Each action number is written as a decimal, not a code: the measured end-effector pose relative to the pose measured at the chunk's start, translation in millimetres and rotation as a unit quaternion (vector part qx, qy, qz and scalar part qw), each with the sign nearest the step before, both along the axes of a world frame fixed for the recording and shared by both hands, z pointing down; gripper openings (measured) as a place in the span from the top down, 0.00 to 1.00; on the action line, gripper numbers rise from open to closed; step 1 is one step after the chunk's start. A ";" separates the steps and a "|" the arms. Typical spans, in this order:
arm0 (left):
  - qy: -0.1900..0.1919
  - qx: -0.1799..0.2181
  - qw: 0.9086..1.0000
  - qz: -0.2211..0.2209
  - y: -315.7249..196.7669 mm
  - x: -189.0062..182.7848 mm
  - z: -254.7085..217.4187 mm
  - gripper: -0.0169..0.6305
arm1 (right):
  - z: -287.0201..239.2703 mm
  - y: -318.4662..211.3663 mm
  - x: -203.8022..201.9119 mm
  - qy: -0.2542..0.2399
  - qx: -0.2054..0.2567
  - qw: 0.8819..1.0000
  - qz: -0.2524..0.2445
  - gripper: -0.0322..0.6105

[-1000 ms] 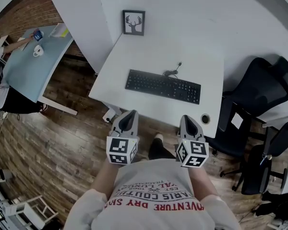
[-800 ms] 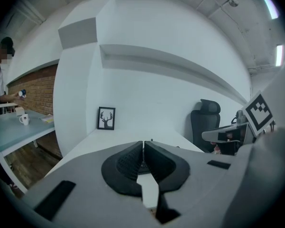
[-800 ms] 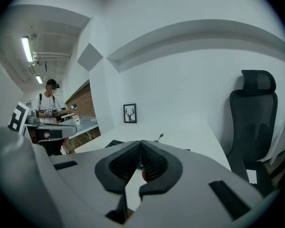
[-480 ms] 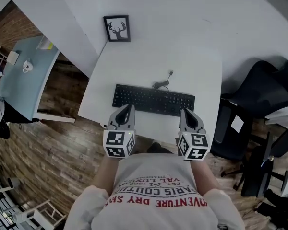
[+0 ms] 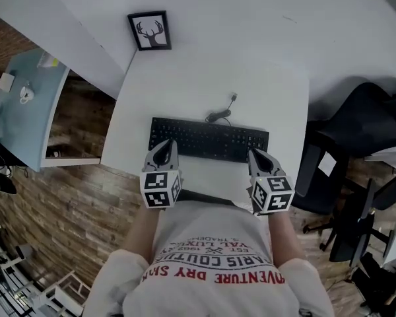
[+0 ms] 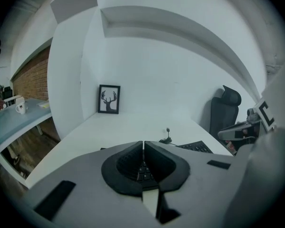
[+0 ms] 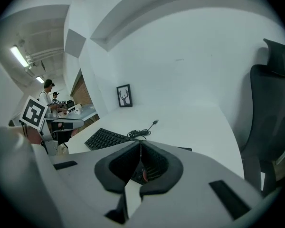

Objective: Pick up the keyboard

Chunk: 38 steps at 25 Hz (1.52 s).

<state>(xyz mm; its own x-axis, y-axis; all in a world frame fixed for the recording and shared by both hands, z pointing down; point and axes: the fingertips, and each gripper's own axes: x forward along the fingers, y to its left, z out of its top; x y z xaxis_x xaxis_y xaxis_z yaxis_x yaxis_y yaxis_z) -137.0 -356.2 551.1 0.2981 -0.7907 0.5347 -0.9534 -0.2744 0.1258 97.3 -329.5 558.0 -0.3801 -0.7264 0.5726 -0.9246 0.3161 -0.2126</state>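
Note:
A black keyboard point(image 5: 208, 139) lies flat near the front of the white desk point(image 5: 204, 78), its cable point(image 5: 219, 114) coiled just behind it. My left gripper point(image 5: 164, 144) is shut and empty, its tip over the keyboard's near left end. My right gripper point(image 5: 255, 154) is also shut and empty, at the near right end. In the left gripper view the closed jaws point(image 6: 143, 144) cover most of the keyboard point(image 6: 197, 147). From the right gripper view, the closed jaws point(image 7: 140, 142) hide the right end of the keyboard point(image 7: 104, 138). Whether either tip touches it I cannot tell.
A framed deer picture point(image 5: 149, 31) leans on the wall at the desk's back left corner. Black office chairs point(image 5: 366, 121) stand to the right of the desk. A light blue table point(image 5: 23, 101) with a mug is at far left, across wooden floor.
Both grippers have moved forward and down from in front of the desk to the keyboard's near edge. Their jaws stayed shut.

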 end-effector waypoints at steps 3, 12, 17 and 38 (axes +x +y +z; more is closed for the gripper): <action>0.012 -0.034 0.999 0.015 -3.7 -9.6 22.0 0.93 | 24.4 -3.2 7.9 -0.004 -0.042 0.999 0.028 0.91; 0.001 -0.123 0.992 0.027 -19.6 -54.5 72.9 0.91 | 74.7 -17.9 33.6 0.013 -0.111 0.992 0.059 0.68; 0.003 -0.163 0.986 0.025 -34.5 -70.5 96.9 0.61 | 105.9 -20.0 55.4 0.021 -0.162 0.984 0.075 0.57; 0.049 -0.306 0.948 0.072 -51.6 -78.1 142.6 0.55 | 134.5 -29.5 62.4 -0.008 -0.249 0.968 0.034 0.52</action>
<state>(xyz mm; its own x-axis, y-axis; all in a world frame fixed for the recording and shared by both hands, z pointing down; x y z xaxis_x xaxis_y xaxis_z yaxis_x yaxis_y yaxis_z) -215.0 -407.8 693.7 0.4509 -0.2880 0.8448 -0.8873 -0.2473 0.3893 159.7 -359.0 692.5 -0.3528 -0.3847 0.8530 -0.9350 0.1096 -0.3373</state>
